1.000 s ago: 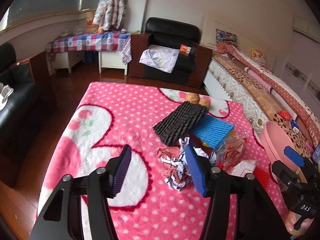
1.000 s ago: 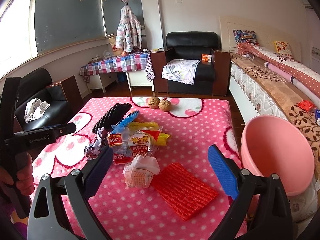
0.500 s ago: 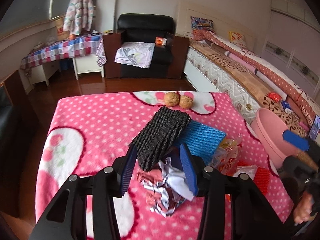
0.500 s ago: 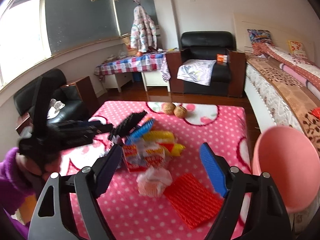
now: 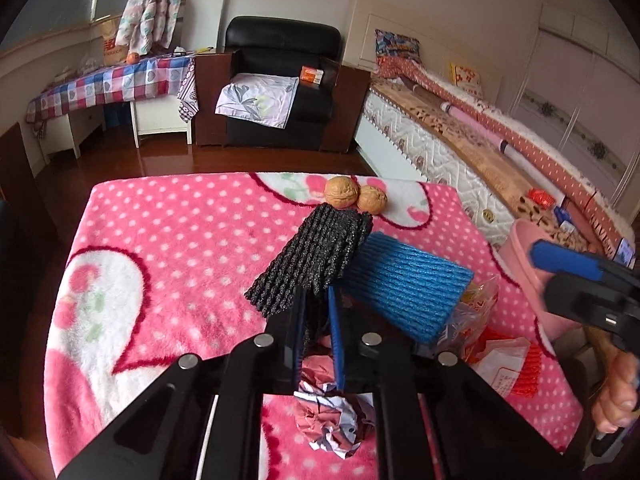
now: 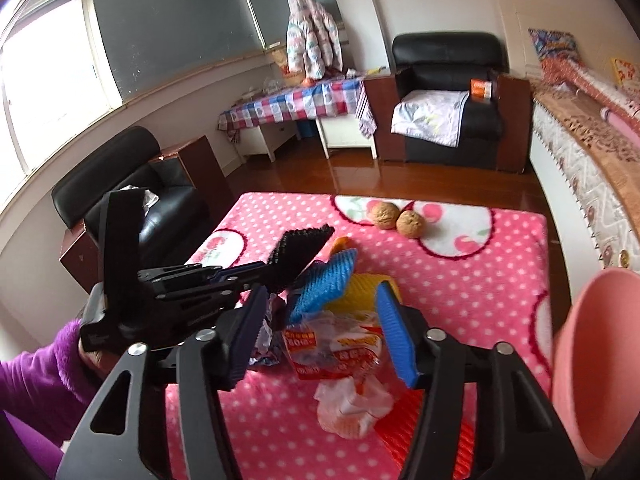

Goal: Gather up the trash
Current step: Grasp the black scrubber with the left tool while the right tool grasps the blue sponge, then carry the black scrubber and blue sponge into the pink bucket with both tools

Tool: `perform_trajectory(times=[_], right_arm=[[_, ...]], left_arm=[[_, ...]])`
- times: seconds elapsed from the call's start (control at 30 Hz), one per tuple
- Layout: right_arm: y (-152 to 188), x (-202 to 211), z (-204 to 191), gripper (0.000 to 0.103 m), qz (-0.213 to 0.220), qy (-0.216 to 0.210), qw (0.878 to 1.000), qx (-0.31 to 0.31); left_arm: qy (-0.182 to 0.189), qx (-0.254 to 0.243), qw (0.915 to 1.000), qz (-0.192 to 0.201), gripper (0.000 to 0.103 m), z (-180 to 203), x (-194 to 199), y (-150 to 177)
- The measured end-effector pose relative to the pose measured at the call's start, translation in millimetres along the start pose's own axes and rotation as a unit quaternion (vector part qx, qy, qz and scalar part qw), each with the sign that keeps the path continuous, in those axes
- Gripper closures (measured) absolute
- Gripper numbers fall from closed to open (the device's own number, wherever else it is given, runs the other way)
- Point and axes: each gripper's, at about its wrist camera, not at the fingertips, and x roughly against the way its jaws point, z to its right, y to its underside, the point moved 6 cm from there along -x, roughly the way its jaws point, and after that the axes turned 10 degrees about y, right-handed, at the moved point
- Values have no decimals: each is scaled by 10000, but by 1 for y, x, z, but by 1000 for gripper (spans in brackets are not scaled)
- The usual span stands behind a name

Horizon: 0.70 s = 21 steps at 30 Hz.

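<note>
Black ribbed foam net point(image 5: 320, 262) pinched at near end, far end raised, tilted toward two walnuts. Blue foam net point(image 5: 408, 284) just beside, leaning on yellow one point(image 6: 362, 294). Crumpled foil wrapper point(image 5: 334, 424), clear snack bags point(image 6: 336, 346), red net point(image 5: 526, 372) scattered nearby; pink bin point(image 6: 592, 364) at edge.

Fluffy pink blanket point(image 5: 168, 240), ribbed black foam net point(image 5: 316, 256), crinkled foil wrapper point(image 5: 332, 428), glossy wood floor point(image 6: 400, 180)
</note>
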Motion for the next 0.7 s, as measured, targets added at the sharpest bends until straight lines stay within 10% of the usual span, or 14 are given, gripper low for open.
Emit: perform_trajectory(times=[0.43, 0.7], right_arm=[[6, -51, 2, 93, -710, 248, 9968, -268], [-8, -24, 8, 96, -263, 77, 9979, -594]], left_arm=[[125, 421, 9986, 298, 95, -18, 24, 9], [115, 515, 9964, 668, 95, -19, 52, -8]])
